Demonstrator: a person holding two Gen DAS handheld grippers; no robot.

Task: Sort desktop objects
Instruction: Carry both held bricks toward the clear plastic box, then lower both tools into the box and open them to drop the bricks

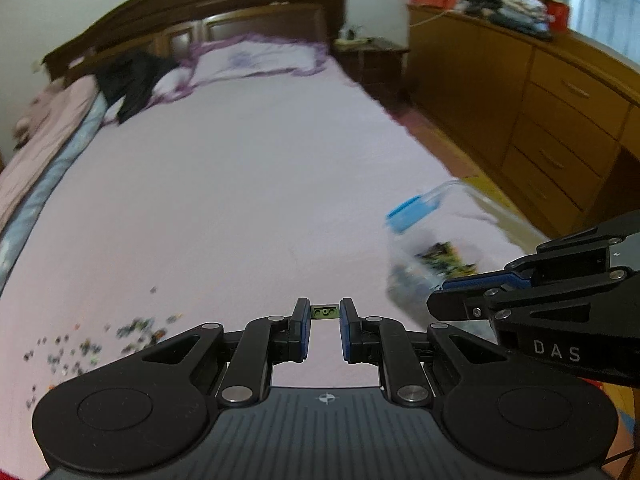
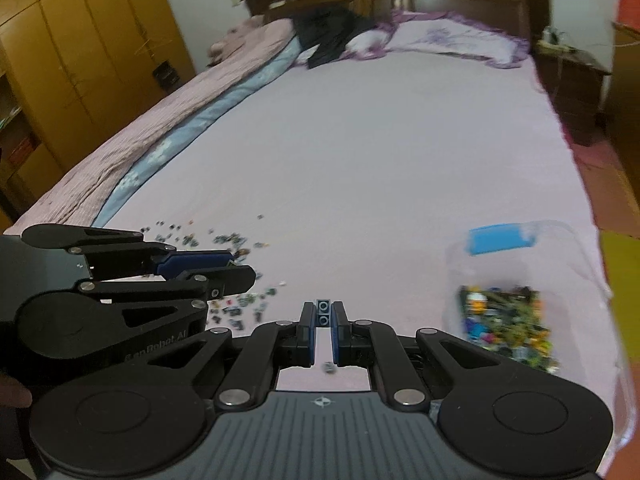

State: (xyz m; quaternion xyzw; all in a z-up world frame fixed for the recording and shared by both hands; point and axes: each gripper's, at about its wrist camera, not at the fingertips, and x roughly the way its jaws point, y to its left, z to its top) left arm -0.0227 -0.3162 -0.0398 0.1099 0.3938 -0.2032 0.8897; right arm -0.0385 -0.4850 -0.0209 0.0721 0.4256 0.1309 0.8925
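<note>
My left gripper [image 1: 325, 312] is shut on a small green brick [image 1: 325, 312], held crosswise between its pads above the pink bed sheet. A dark grey-blue brick [image 2: 323, 313] is pinched lengthwise in my right gripper [image 2: 323, 314], which is shut on it. Each gripper shows in the other's view: the right gripper [image 1: 440, 292] at the right edge, the left gripper [image 2: 240, 268] at the left. A clear plastic box [image 2: 532, 280] with a blue clip [image 2: 500, 238] holds several mixed bricks [image 2: 504, 324] at the right. Loose small bricks [image 2: 224, 240] lie scattered on the sheet at the left.
The bed sheet [image 2: 360, 160] stretches far ahead to pillows [image 2: 444, 40] and a dark garment [image 2: 332, 32] by the wooden headboard. A folded quilt [image 2: 168, 120] lines the left side. A wooden dresser [image 1: 540, 100] and a nightstand [image 1: 372, 60] stand beyond the bed's right edge.
</note>
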